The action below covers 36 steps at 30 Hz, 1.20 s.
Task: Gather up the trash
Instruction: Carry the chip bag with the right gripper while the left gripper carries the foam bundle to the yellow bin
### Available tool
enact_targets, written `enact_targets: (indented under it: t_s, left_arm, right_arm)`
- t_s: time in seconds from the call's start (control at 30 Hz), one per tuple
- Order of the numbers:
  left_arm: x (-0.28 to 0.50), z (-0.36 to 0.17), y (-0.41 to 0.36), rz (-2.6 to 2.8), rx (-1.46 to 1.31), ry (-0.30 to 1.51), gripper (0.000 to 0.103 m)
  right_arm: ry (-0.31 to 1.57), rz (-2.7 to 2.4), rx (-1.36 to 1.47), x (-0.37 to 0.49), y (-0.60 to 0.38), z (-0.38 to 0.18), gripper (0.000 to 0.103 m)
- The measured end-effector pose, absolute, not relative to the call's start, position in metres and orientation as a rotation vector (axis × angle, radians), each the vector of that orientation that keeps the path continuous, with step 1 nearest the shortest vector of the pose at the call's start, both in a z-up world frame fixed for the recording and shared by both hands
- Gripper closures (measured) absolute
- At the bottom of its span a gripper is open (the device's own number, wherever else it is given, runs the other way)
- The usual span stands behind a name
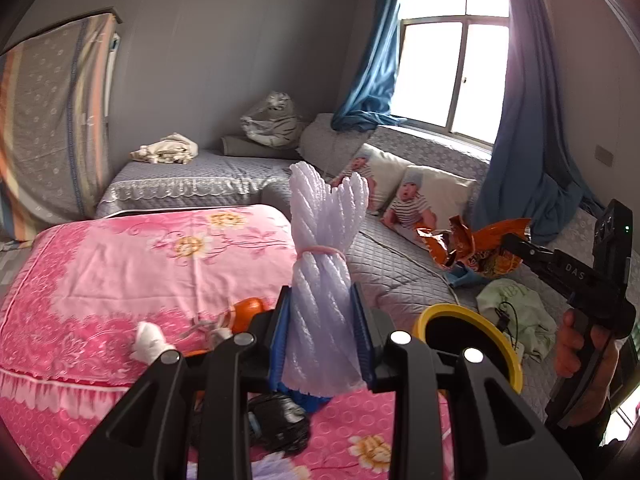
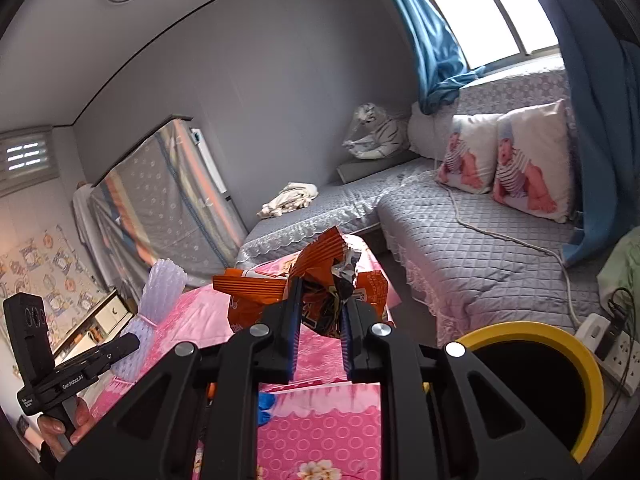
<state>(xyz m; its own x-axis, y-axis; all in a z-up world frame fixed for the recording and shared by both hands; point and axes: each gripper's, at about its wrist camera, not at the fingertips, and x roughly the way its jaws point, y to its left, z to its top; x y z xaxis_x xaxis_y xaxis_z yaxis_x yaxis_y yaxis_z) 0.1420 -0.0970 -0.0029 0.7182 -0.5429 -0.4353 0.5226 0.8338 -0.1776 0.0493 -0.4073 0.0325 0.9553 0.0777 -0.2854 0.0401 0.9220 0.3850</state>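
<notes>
We have two pieces of trash in the air at once, over the pink-covered table (image 1: 120,264). Our left claw (image 1: 322,340) pinches a white foam net bundle (image 1: 320,240) low down, below the pink band that ties its waist. It looks very light and springy; the pads squash it, so we judge that a grip near the tied middle is firmest, since the flared ends would give way. Our right claw (image 2: 320,332) pinches a crumpled orange snack bag (image 2: 320,280) by its gathered neck. That foil film looks light, slick and crackly, and we judge that the bunched folds give the pads more to bite than a flat face would. The yellow-rimmed bin (image 2: 560,340) stands near, by the grey sofa (image 2: 480,240), its mouth uncovered.
</notes>
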Motion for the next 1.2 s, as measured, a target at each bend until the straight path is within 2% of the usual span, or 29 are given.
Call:
enact_targets:
  t_s: [0.57, 1.2]
  left_arm:
    - [0.142, -0.022, -0.223, -0.829, 0.004, 0.539, 0.076]
    - [0.149, -0.073, -0.317, -0.928, 0.106, 0.670, 0.076]
  right_arm:
    - [0.246, -0.240, 0.429, 0.002, -0.486, 0.017, 0.087]
    - [0.347, -0.415, 0.508, -0.002, -0.539, -0.036, 0.087]
